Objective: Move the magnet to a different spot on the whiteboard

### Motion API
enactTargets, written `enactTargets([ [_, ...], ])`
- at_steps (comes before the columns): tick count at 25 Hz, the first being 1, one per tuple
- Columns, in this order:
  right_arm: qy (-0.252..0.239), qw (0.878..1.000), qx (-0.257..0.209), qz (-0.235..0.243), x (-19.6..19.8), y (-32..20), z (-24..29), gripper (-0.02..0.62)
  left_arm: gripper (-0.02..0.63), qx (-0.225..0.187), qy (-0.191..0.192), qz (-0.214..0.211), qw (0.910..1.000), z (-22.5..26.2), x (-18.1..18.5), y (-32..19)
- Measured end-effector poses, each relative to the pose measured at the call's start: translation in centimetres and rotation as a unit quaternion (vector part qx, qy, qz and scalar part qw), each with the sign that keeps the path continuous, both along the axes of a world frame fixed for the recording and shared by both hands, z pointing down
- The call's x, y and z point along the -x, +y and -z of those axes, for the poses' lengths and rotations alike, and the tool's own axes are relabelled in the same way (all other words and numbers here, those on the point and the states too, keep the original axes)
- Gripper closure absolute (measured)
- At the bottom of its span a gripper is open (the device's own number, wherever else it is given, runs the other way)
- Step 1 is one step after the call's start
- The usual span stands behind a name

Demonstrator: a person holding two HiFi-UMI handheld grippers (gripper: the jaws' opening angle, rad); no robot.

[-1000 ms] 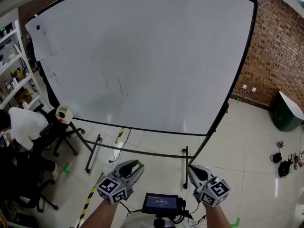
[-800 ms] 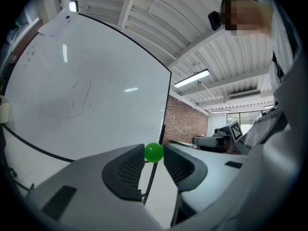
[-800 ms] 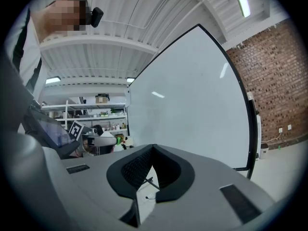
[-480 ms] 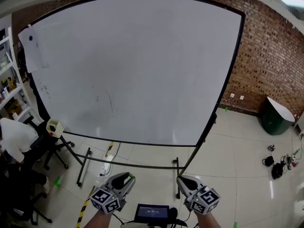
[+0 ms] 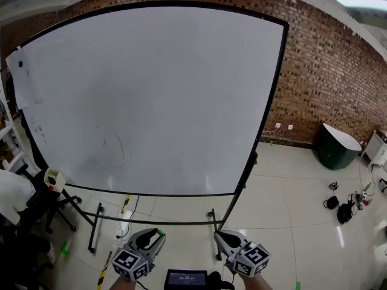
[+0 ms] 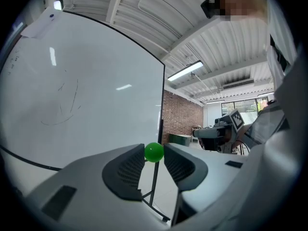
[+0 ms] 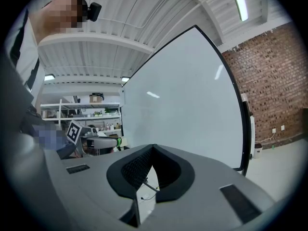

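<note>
Two grey plastic tools, the left tongs (image 5: 156,234) and the right tongs (image 7: 153,147), are held low above a glossy tiled floor (image 5: 284,198), facing a smooth whiteboard (image 5: 151,95) in a thin black frame on a black metal stand (image 5: 95,227), with a rough red brick wall (image 5: 320,71) behind. The left tongs pinch the magnet (image 6: 154,152), a small shiny bright-green ball, between the tips of their ribbed dark pads (image 6: 126,170), well short of the board; the right tongs are pressed together, empty

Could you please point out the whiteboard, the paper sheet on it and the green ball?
whiteboard (image 5: 157,101): head view, bare middle of its surface.
paper sheet (image 5: 23,84): head view, its middle.
green ball (image 6: 154,152): left gripper view, its centre.
</note>
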State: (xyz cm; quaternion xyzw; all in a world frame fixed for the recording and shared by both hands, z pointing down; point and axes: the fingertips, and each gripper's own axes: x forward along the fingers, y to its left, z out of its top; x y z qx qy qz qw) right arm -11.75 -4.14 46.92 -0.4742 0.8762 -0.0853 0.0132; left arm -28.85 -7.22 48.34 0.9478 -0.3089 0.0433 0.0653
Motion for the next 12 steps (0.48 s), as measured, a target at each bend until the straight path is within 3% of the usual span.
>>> enactTargets([
  [8, -0.025, 1.000, -0.002, -0.010, -2.8, -2.3, 0.3, 0.563, 0.450, -0.011, -0.033, -0.026, 0.9991, 0.0, -4.2, -1.8],
  [12, -0.034, 0.999, 0.001, -0.009, -4.5, -3.7, 0.0, 0.563, 0.451, -0.001, -0.051, -0.019, 0.9985, -0.6, -6.6, -3.2],
])
